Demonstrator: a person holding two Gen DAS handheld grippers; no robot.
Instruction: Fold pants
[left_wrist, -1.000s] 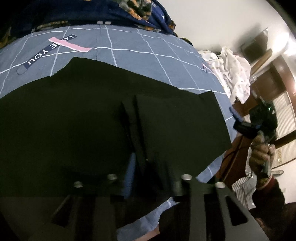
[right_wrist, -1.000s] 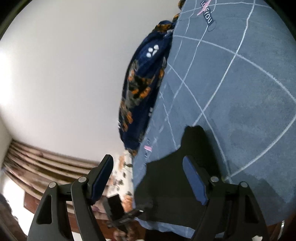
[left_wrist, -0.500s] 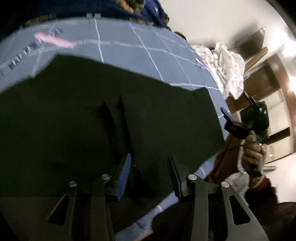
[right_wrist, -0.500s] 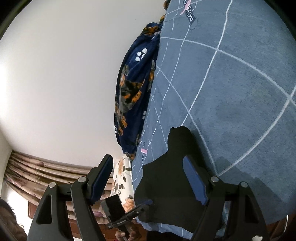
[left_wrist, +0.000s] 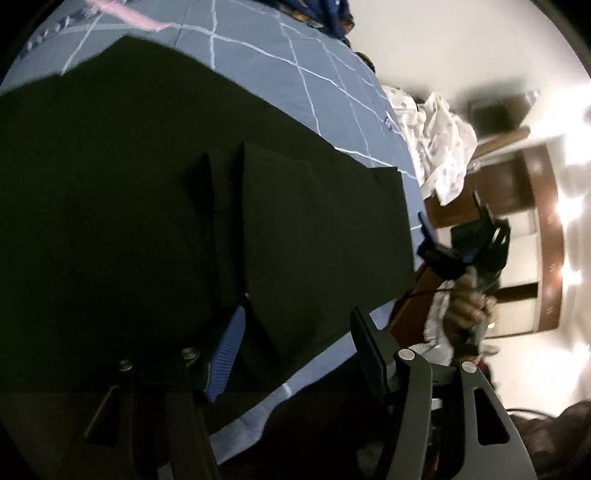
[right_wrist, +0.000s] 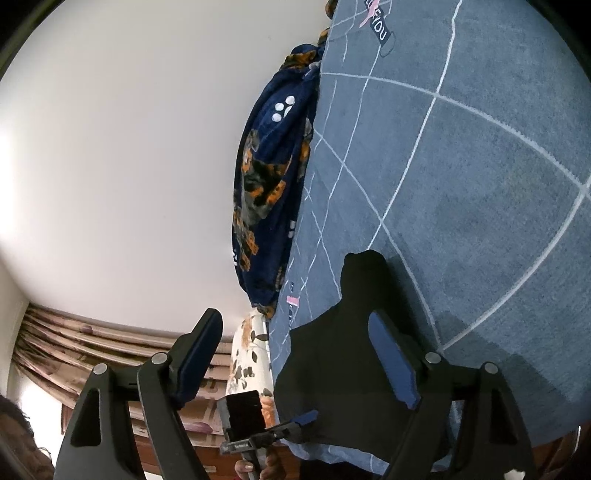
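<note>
Black pants (left_wrist: 184, 206), flat on bedsheet (left_wrist: 332, 99), under opening left gripper (left_wrist: 295, 343)

Matt black cloth pants (left_wrist: 147, 192) on blue woven bedsheet (left_wrist: 280, 74)

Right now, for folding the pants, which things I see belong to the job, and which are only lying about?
Belong to the job:
black pants
left gripper, jaws opening over the fabric
right gripper, jaws opening, nothing between them

Only lying about:
dark patterned blanket
white crumpled cloth
blue checked bedsheet

Black pants (left_wrist: 147, 206) lie folded flat on the bed.
</note>
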